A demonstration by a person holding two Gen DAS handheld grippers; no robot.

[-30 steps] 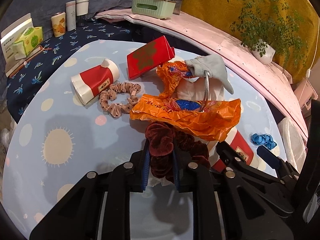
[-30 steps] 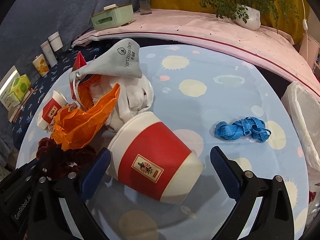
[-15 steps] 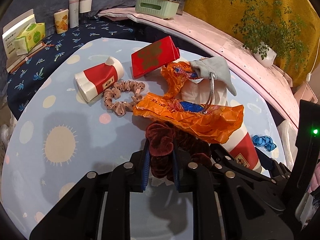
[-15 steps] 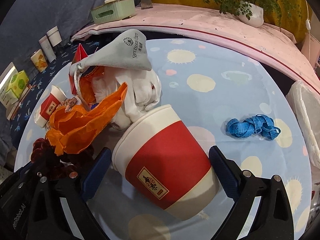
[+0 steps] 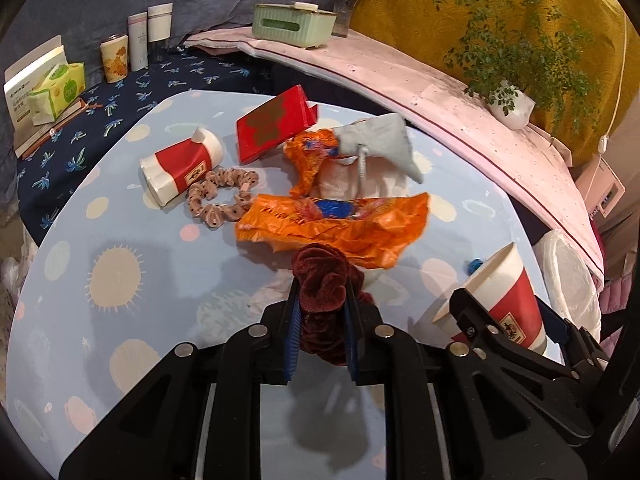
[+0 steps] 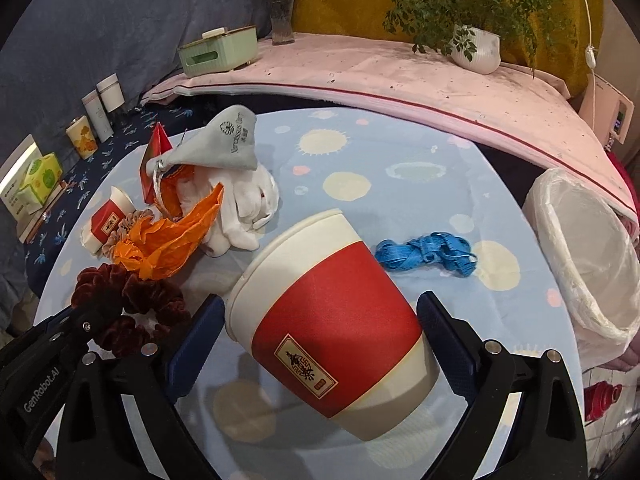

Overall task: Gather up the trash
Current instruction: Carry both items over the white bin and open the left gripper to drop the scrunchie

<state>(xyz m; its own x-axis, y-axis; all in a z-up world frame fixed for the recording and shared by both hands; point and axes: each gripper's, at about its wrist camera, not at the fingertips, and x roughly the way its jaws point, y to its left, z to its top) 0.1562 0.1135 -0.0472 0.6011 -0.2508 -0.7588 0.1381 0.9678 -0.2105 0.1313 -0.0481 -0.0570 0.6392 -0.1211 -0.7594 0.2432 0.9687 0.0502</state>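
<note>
My left gripper (image 5: 321, 308) is shut on a dark red velvet scrunchie (image 5: 320, 272), which hangs just above the tablecloth in front of an orange plastic bag (image 5: 340, 220). My right gripper (image 6: 320, 308) is shut on a large red-and-white paper cup (image 6: 312, 248), held tilted above the table with its rim pointing away. In the left wrist view that cup (image 5: 508, 280) sits low at the right. A smaller, crushed red-and-white cup (image 5: 180, 164) lies at the far left. A bin with a white liner (image 6: 588, 248) stands off the table's right edge.
Around the orange bag lie a red folded card (image 5: 276, 122), a grey pouch (image 5: 380, 140), white cloth (image 6: 248, 200) and a spotted scrunchie (image 5: 220, 200). A blue tape measure (image 6: 428, 252) lies toward the bin. Behind are a pink shelf (image 6: 400, 80), a green tissue box (image 6: 218, 50) and a potted plant (image 6: 476, 52).
Both grippers have risen and drawn back. The big cup has come up off the table in the right gripper. The dark red scrunchie has come clear of the orange bag.
</note>
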